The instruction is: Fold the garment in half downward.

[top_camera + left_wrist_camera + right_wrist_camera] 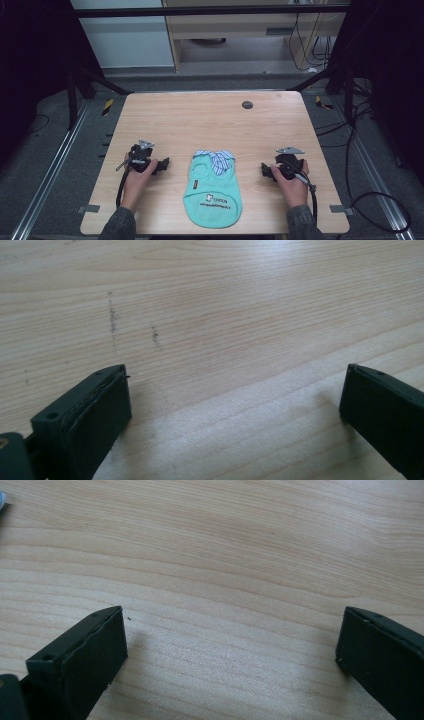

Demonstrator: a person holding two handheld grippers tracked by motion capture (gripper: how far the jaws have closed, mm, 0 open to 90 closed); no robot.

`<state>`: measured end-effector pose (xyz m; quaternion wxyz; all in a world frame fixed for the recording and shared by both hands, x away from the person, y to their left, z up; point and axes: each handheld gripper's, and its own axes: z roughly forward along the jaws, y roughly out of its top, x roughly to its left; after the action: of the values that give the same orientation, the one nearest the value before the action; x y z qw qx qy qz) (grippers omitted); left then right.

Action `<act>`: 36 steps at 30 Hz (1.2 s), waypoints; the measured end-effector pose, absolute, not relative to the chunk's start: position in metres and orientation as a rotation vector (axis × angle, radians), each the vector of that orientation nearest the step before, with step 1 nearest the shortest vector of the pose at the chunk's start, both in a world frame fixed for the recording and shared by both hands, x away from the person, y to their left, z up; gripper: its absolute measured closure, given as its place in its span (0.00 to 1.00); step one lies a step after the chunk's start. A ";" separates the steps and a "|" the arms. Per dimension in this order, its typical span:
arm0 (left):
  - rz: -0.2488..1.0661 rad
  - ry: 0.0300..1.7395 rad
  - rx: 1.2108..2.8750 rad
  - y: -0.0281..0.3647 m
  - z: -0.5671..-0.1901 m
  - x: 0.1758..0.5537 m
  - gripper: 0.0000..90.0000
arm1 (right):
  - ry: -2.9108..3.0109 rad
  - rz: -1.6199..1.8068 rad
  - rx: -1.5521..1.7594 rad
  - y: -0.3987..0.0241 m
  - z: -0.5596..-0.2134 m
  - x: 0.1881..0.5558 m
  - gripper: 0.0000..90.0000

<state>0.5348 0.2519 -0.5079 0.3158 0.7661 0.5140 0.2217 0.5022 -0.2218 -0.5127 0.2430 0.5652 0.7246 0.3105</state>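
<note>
A small mint-green garment [212,192] with a blue-and-white striped collar lies flat near the table's front edge, between the two hands. My left gripper [164,164] rests on the wood to its left, jaws pointing toward it, a short gap away. My right gripper [264,170] rests to the garment's right, also pointing inward. In the left gripper view the left gripper [235,405] stands open over bare wood. The right gripper [232,647] likewise stands open in its own view with nothing between its fingers.
The light wooden table [210,120] has a small dark round disc [247,105] near its back edge. Black frame posts and cables stand around the table on the grey floor. A cable trails from each gripper toward the front edge.
</note>
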 end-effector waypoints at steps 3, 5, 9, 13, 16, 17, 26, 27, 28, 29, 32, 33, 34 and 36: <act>0.567 1.335 2.035 0.249 -0.506 0.533 0.02 | 1.973 0.845 1.556 -0.221 -0.513 0.502 0.00; 0.566 1.332 2.034 0.248 -0.503 0.532 0.05 | 1.972 0.845 1.556 -0.221 -0.513 0.502 0.00; 0.591 1.294 2.026 0.243 -0.494 0.529 0.06 | 1.975 0.845 1.556 -0.221 -0.512 0.503 0.00; 0.591 1.247 2.016 0.234 -0.482 0.525 0.05 | 1.969 0.859 1.509 -0.216 -0.510 0.503 0.11; 0.563 1.186 2.011 0.225 -0.471 0.523 0.05 | 1.978 0.874 1.471 -0.208 -0.505 0.502 0.15; 0.551 1.163 2.014 0.222 -0.467 0.524 0.05 | 1.996 0.890 1.439 -0.203 -0.501 0.502 0.19; 0.450 1.080 2.076 0.202 -0.451 0.554 0.10 | 2.203 0.906 1.222 -0.149 -0.472 0.522 0.45; 0.445 1.076 2.069 0.200 -0.451 0.556 0.13 | 2.217 0.919 1.208 -0.146 -0.471 0.525 0.47; 0.449 1.069 2.064 0.198 -0.451 0.558 0.15 | 2.222 0.938 1.198 -0.143 -0.470 0.528 0.55; 0.448 1.058 2.075 0.195 -0.452 0.559 0.15 | 2.233 0.971 1.196 -0.141 -0.470 0.530 0.60; 0.425 1.046 2.105 0.187 -0.455 0.566 0.18 | 2.273 0.998 1.190 -0.134 -0.470 0.536 0.69; 0.419 1.036 2.118 0.184 -0.456 0.568 0.22 | 2.278 0.998 1.177 -0.132 -0.469 0.538 0.71; 0.421 1.025 2.134 0.180 -0.456 0.570 0.26 | 2.287 0.997 1.173 -0.130 -0.468 0.540 0.74; 0.432 1.015 2.156 0.173 -0.456 0.573 0.29 | 2.301 0.990 1.159 -0.126 -0.466 0.545 0.79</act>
<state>0.5732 0.1732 -0.4556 0.3523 0.8331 0.3923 0.1671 0.5452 -0.1262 -0.4660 0.1896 0.4124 0.8185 0.3523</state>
